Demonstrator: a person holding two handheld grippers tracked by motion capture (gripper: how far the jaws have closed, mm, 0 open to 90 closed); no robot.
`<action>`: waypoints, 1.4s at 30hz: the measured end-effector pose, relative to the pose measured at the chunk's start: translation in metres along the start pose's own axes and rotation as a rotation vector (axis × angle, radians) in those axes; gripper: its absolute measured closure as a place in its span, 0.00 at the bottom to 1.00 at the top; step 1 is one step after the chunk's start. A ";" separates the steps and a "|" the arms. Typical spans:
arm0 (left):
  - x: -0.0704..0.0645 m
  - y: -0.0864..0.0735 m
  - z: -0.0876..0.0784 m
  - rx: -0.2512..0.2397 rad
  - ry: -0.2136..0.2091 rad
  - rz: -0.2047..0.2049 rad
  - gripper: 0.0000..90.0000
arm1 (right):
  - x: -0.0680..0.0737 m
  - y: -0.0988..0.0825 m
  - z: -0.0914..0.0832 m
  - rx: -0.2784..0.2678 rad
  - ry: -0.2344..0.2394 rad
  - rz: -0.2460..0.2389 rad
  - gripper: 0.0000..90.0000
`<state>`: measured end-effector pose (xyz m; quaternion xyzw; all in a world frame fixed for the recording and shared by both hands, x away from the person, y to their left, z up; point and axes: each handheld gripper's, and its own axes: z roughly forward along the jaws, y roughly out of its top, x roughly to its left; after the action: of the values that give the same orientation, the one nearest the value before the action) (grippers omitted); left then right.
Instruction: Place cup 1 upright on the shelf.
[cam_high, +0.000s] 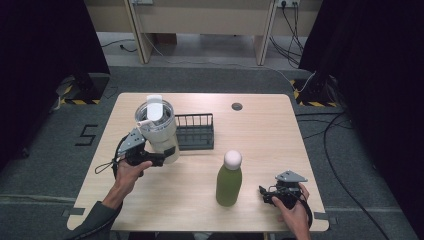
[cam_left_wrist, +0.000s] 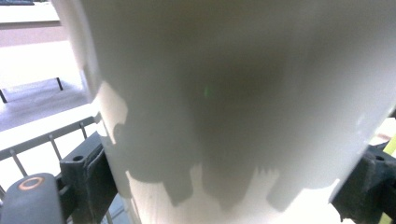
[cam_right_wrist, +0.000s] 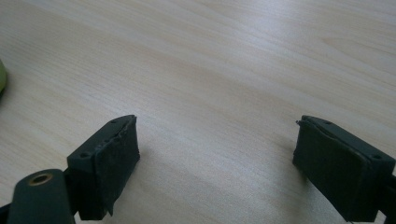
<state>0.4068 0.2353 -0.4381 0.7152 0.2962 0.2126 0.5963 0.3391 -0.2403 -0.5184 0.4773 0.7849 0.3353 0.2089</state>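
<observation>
White and tall, the tumbler (cam_high: 159, 131) is standing at centre left of the high view, just beside the black wire rack (cam_high: 195, 131), with the left gripper (cam_high: 161, 159) pinching its lower body. At lower right, the right gripper (cam_high: 263, 194) is resting spread over bare tabletop (cam_high: 260, 135), near the green bottle (cam_high: 229, 179).

We are seeing the white tumbler (cam_left_wrist: 233, 93) so close in the left gripper view that its top, base and right side are running off the picture's edges. It is hiding part of the wire rack (cam_high: 195, 131) behind it. The green bottle (cam_right_wrist: 2, 79) is showing as a mere sliver at the right gripper view's left edge.
</observation>
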 end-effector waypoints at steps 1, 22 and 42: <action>0.000 0.002 0.000 0.000 -0.001 0.003 0.12 | 0.000 0.000 0.000 0.000 0.000 0.000 0.16; 0.025 0.043 0.011 -0.012 0.023 0.028 0.12 | 0.000 0.000 0.000 0.001 0.001 0.002 0.16; 0.055 0.049 0.030 -0.007 0.075 0.001 0.12 | 0.000 0.000 0.000 0.001 0.002 0.001 0.16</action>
<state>0.4752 0.2451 -0.3991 0.7049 0.3171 0.2407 0.5870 0.3391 -0.2403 -0.5182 0.4777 0.7849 0.3354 0.2078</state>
